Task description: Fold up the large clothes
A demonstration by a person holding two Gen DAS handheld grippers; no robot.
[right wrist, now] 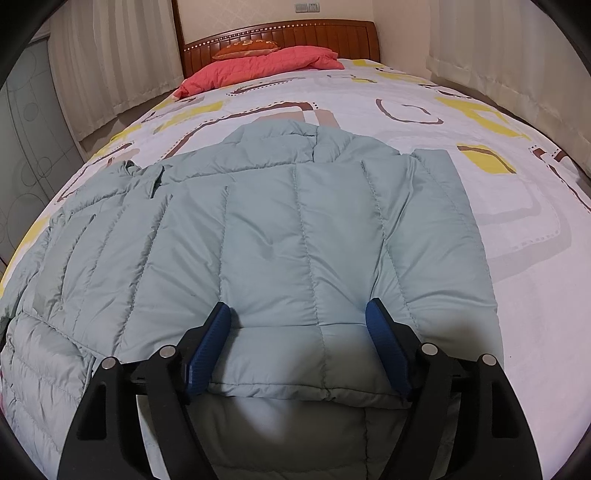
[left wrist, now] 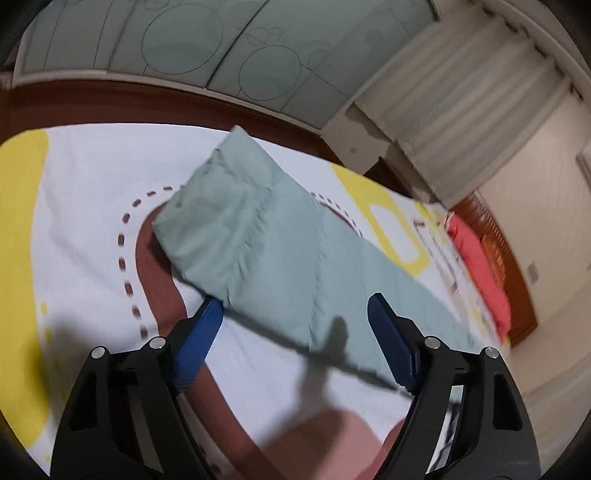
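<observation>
The bed (right wrist: 424, 229) carries a white cover printed with yellow and brown shapes and fills most of both views. It extends ahead of the right tongs to a wooden headboard (right wrist: 280, 35), and lies below and ahead of the left tongs.

The jacket (right wrist: 280, 229) – pale green, quilted, padded – lies spread flat on the bed directly ahead of the right tongs. Its collar points away toward the headboard. One sleeve runs along the jacket's edge ahead and to the right of these tongs; the other side bunches out to their left. The near hem is doubled over itself just at the fingertips. In the left wrist view, part of the jacket (left wrist: 258, 240) lies ahead of and between the left fingers, running away to their right; the picture is motion-blurred.

A red quilt (right wrist: 258, 68) sits folded at the far end of the bed, well apart from the jacket, with an orange cushion (right wrist: 245, 48) behind it against the headboard.

Right tongs (right wrist: 297, 314): spread wide, the blue pads (right wrist: 207, 354) straddling the folded hem. The fabric sits between the fingers, close against the pads – nothing is clamped.

Left tongs (left wrist: 293, 306): also spread wide, holding nothing. The left blue pad (left wrist: 199, 343) has its tip at the jacket's near edge; whether it touches cannot be told.
</observation>
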